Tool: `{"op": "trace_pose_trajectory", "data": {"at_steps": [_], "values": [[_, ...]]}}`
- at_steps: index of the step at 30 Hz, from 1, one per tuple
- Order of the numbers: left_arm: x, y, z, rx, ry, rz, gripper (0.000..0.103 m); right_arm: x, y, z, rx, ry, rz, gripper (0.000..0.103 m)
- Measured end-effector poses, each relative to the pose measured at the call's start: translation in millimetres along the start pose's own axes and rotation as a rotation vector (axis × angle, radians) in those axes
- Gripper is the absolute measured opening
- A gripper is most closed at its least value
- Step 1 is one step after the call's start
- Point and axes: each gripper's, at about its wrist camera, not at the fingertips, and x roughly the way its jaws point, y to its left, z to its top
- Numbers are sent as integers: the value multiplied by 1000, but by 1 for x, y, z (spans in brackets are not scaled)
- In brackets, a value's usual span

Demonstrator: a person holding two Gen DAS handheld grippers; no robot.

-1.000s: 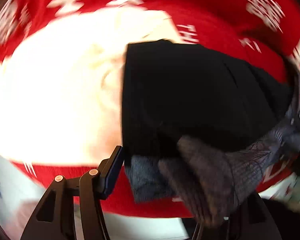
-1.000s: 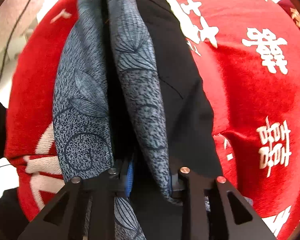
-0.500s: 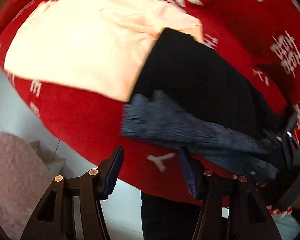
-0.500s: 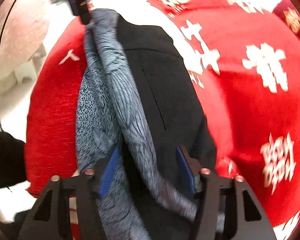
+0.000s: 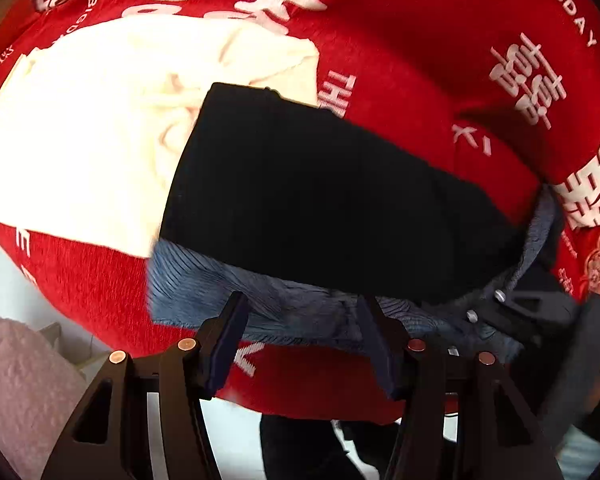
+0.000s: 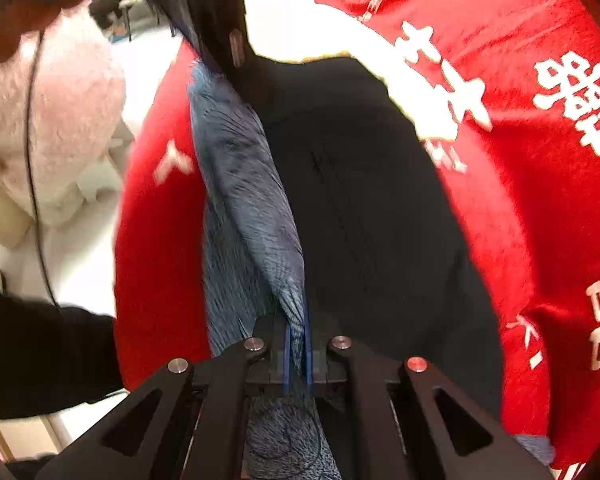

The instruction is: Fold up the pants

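On red cloth (image 6: 520, 200): right tongs (image 6: 297, 354) just closed, pinching blue pants (image 6: 252, 200).

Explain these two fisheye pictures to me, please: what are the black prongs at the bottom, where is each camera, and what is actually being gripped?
No robot arm here: a person holds a two-finger gripper in each hand, with a camera on each looking forward along its fingers. The black prongs are those fingers. The left wrist view shows the left gripper open above the patterned blue pants, pinching nothing. The right wrist view shows the right gripper, whose jaws have just been closing, shut on a blue fold of the pants. A black garment lies over the pants, beside a white cloth, all on a red blanket with white characters.
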Motion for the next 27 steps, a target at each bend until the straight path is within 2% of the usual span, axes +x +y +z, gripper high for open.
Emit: {"op": "trace_pose_trajectory", "data": {"at_steps": [3, 5, 6, 8, 9, 10, 11, 12, 15, 17, 20, 22, 23, 24, 26, 27], "values": [[-6, -6, 6, 15, -31, -32, 58, -17, 13, 7, -13, -40, -13, 6], [7, -12, 11, 20, -10, -53, 58, 4, 29, -4, -19, 4, 7, 5], [20, -15, 13, 21, 14, -58, 58, 19, 39, -12, -35, 18, -16, 6], [53, -22, 15, 48, 81, 5, 58, 17, 51, -17, -74, -30, -66, 13], [64, -25, 14, 69, 87, 29, 58, 14, 53, -16, -75, -29, -63, 23], [64, -29, 13, 83, 64, 35, 65, 10, 54, -17, -73, -29, -35, 58], [65, -34, 12, 98, 60, 17, 76, 7, 56, -19, -80, -11, -9, 73], [65, -39, 10, 116, 57, 23, 76, 4, 55, -23, -89, 0, -8, 85], [72, -53, 4, 201, 51, 95, 76, -20, 41, -40, -44, -7, -12, 85], [71, -64, 7, 232, 66, 122, 76, -35, 16, -47, 46, -6, -17, 85], [62, -74, 11, 220, 41, 63, 76, -57, -29, -55, 202, -20, -69, 85], [82, -69, 6, 201, 107, 118, 77, -64, -65, -60, 318, -16, -127, 86], [86, -71, 3, 216, 92, 130, 81, -65, -83, -65, 383, -4, -164, 86], [86, -76, 2, 234, 83, 137, 83, -67, -107, -71, 470, 8, -204, 86], [85, -91, 5, 254, 103, 173, 83, -74, -163, -94, 733, 44, -288, 86], [82, -99, 9, 257, 105, 153, 83, -82, -198, -119, 931, 60, -320, 87]]}}
